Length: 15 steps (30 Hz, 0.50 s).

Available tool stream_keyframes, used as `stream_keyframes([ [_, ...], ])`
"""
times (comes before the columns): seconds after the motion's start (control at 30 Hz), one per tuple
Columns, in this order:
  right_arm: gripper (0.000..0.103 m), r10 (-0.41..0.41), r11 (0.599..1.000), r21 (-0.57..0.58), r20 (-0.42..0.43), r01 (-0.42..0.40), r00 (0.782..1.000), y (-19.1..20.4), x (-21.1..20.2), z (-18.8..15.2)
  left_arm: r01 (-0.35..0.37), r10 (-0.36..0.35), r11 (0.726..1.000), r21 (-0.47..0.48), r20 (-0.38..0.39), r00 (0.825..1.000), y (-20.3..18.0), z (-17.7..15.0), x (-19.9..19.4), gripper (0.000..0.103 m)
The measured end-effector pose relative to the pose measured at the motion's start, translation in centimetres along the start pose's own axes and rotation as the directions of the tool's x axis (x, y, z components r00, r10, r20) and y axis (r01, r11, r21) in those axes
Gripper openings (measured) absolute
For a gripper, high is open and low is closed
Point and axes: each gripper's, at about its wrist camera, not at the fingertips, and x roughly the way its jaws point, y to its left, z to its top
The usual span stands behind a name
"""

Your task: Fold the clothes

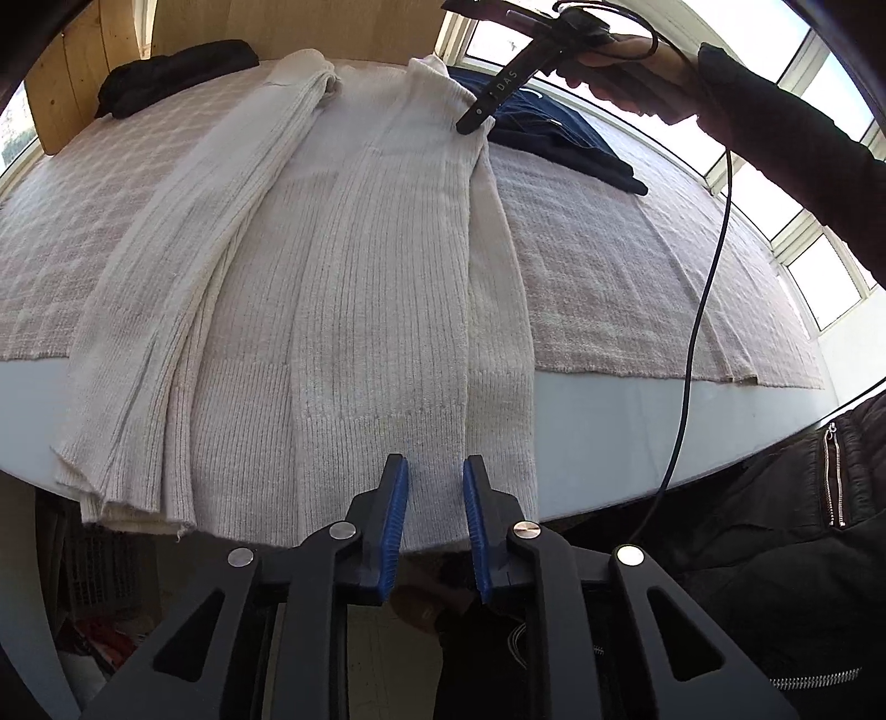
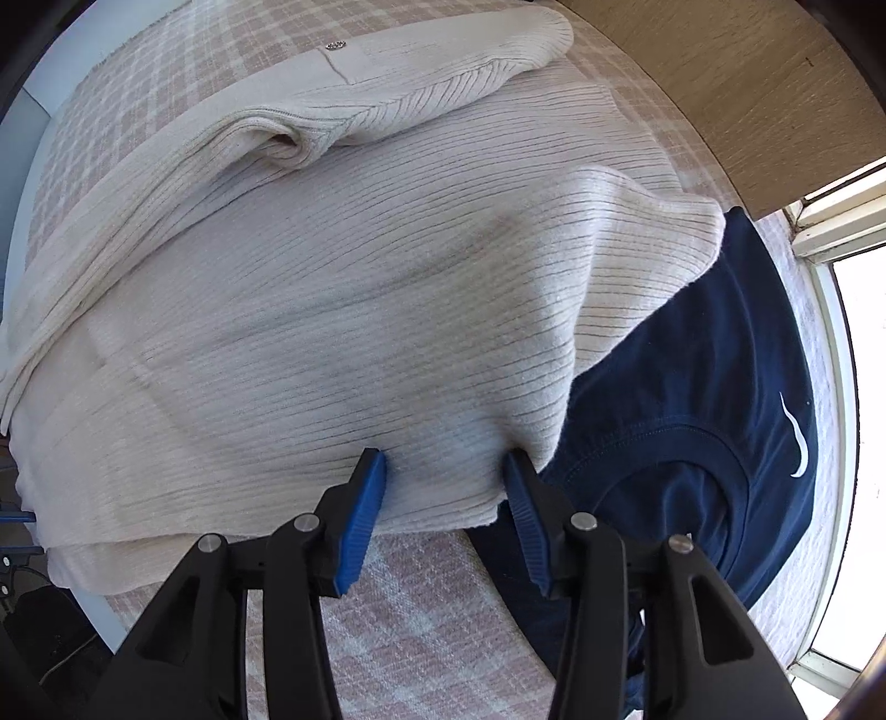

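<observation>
Table (image 1: 598, 410): pale top, mostly covered by a pink-and-white checked cloth (image 1: 637, 277). Windows (image 1: 819, 277) run along the right side, bright outside. Wooden panel (image 1: 83, 83) stands behind the far edge.

Cream ribbed sweater (image 1: 354, 310) lies lengthwise down the middle of the cloth, hem hanging just over the near table edge, both sleeves folded in along the body. Navy T-shirt (image 2: 692, 360) sits at the far right, touching the sweater's shoulder; part of the sweater overlaps it. Black garment (image 1: 171, 72) is bunched at the far left corner, well apart from the sweater.

Left wrist view only: the whole sweater length, the black garment, the person's dark sleeve (image 1: 803, 144) and hand (image 1: 637, 83) holding the right gripper (image 1: 470, 123) at the sweater's far right shoulder, a black cable (image 1: 703, 310) hanging from it, and a black zipped jacket (image 1: 803, 487) at the table edge.

Right wrist view only: white swoosh logo (image 2: 797, 437) and neckline on the navy shirt, a small metal button (image 2: 334, 45) on the folded sleeve.

Left gripper (image 1: 436, 471): at the sweater hem, blue pads (image 1: 396, 498) narrowly apart, knit seen between them, not visibly pinched. Right gripper in its own view: fingers set wide, tips down on the sweater's shoulder edge, fabric bulging between the pads; not clamped.

No containers in view.
</observation>
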Motion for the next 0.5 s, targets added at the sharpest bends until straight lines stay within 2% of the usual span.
stream_keyframes([
  [0.1, 0.045, 0.025, 0.999, 0.022, -0.001, -0.025, 1.0, -0.3, -0.5, -0.1, -0.036, 0.038, 0.996, 0.078, -0.028, 0.999, -1.7, -0.8, -0.4, 0.024],
  [0.13, 0.045, 0.045, 0.998, 0.038, 0.009, -0.045, 0.999, -0.5, -0.9, -0.2, -0.033, 0.035, 0.997, 0.068, -0.027, 0.999, -1.8, -0.8, -0.7, 0.025],
  [0.2, 0.045, 0.117, 0.988, 0.091, 0.066, -0.122, 0.991, -1.5, -2.4, -0.7, -0.034, 0.034, 0.999, 0.024, 0.005, 0.999, -1.9, -0.7, -1.7, 0.042],
  [0.27, 0.045, 0.179, 0.968, 0.154, 0.136, -0.199, 0.974, -3.1, -3.8, -1.3, -0.03, 0.03, 1.0, -0.007, 0.05, 0.998, -2.3, -0.5, -2.5, 0.049],
  [0.3, 0.045, 0.187, 0.957, 0.193, 0.167, -0.218, 0.968, -4.2, -4.3, -1.7, -0.02, 0.021, 1.0, -0.015, 0.075, 0.997, -2.7, -0.5, -2.9, 0.05],
  [0.37, 0.045, 0.186, 0.935, 0.265, 0.2, -0.236, 0.962, -6.0, -4.8, -2.2, -0.014, 0.011, 0.999, 0.034, 0.092, 0.996, -4.2, -0.4, -2.5, 0.05],
  [0.43, 0.045, 0.187, 0.924, 0.297, 0.202, -0.242, 0.961, -7.4, -4.6, -1.4, -0.062, 0.054, 0.991, 0.12, 0.067, 0.996, -5.7, -0.5, -1.4, 0.05],
  [0.5, 0.045, 0.182, 0.918, 0.312, 0.211, -0.243, 0.96, -9.1, -3.9, -1.4, -0.097, 0.091, 0.981, 0.168, 0.045, 0.995, -6.5, -0.8, -0.3, 0.05],
])
